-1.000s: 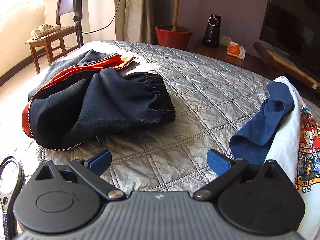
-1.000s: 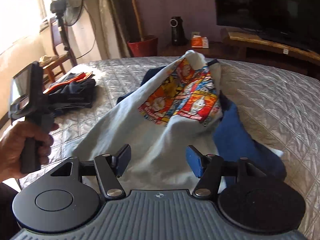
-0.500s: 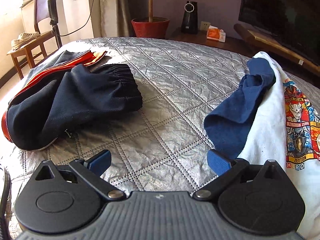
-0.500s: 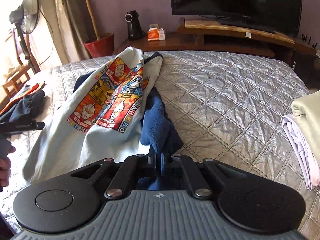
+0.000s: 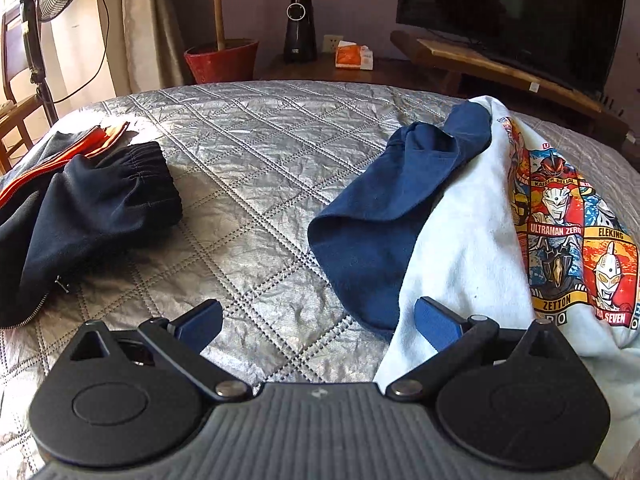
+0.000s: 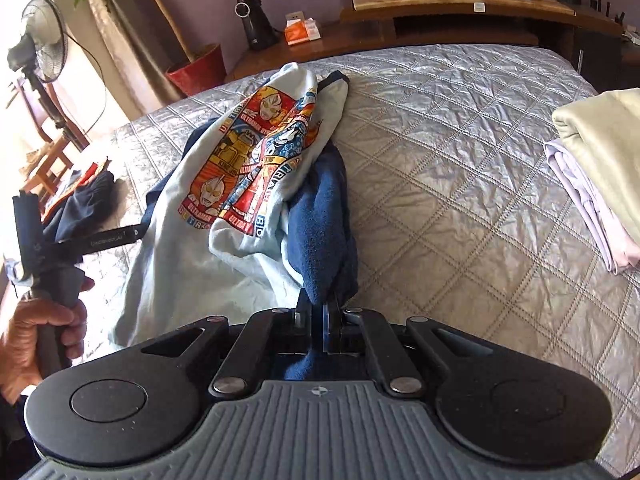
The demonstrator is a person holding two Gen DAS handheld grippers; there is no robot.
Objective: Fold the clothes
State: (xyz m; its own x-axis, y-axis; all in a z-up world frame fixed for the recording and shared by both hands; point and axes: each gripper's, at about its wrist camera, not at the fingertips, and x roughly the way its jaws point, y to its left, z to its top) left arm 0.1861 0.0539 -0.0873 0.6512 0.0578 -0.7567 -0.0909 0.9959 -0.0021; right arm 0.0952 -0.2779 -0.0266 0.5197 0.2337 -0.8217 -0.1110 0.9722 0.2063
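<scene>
Here, right tool [image 6: 320,314] pinching the shirt's blue sleeve [image 6: 320,216], jaws easing apart; left tool [image 5: 316,320] spread wide over the bed [image 5: 256,184], empty; printed shirt [image 5: 472,232] crumpled just beyond; dark jacket [image 5: 88,208] farther left

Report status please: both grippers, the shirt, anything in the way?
Right gripper shut on blue sleeve. Left gripper open, by shirt edge. Dark jacket lies apart; nothing blocking.

right gripper [image 6: 320,312] clamps blue sleeve [image 6: 320,224] | printed shirt [image 6: 256,152] on bed [image 6: 460,160]
</scene>
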